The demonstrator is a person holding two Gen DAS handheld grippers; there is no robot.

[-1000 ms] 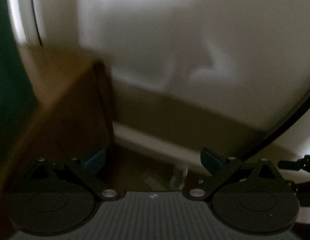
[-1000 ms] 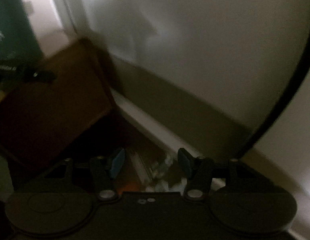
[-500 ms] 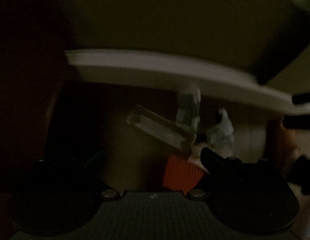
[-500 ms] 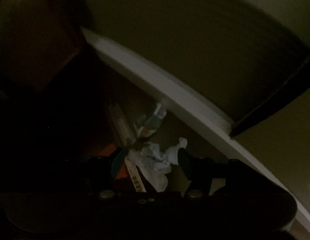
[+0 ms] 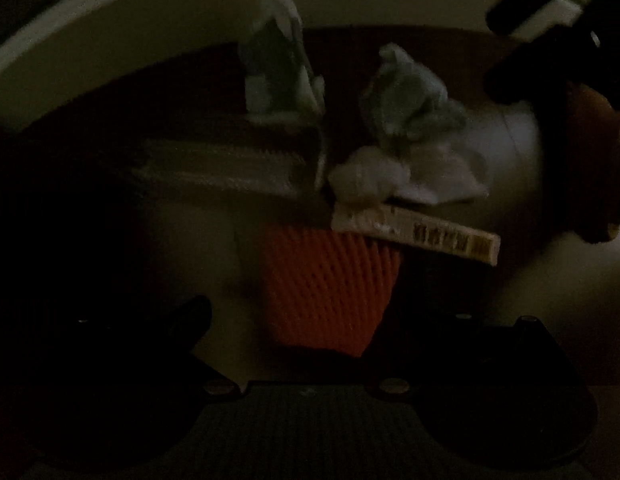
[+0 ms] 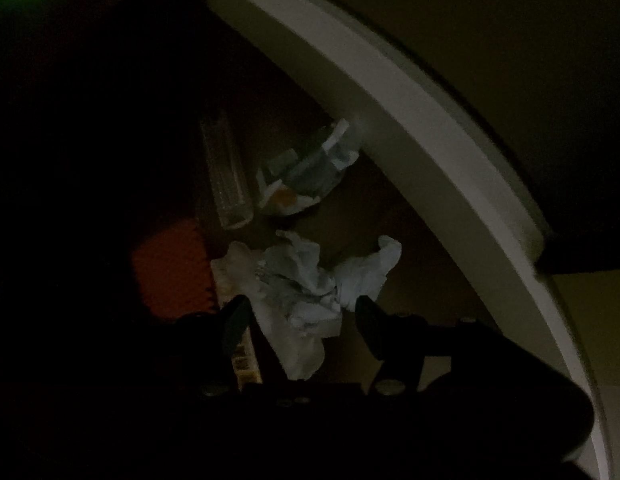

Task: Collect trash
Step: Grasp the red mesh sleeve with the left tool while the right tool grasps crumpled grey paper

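In the poor light, the flat barcoded card strip (image 6: 242, 354) beneath could be pinched along with the crumpled white paper wad (image 6: 306, 292). The wad lies on the dim floor by the white skirting board (image 6: 430, 120), between the spread, empty fingers of the right gripper (image 6: 300, 322). The left gripper (image 5: 306, 320) is spread wide before a ribbed orange piece (image 5: 330, 292), nothing being held.

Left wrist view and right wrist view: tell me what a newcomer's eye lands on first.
In the dim left wrist view, the orange ribbed piece glows in the centre, just ahead of the left gripper. Behind it lie crumpled white paper and a barcoded strip. In the right wrist view, the same crumpled paper sits between the open right gripper fingers, below the pale curved baseboard.
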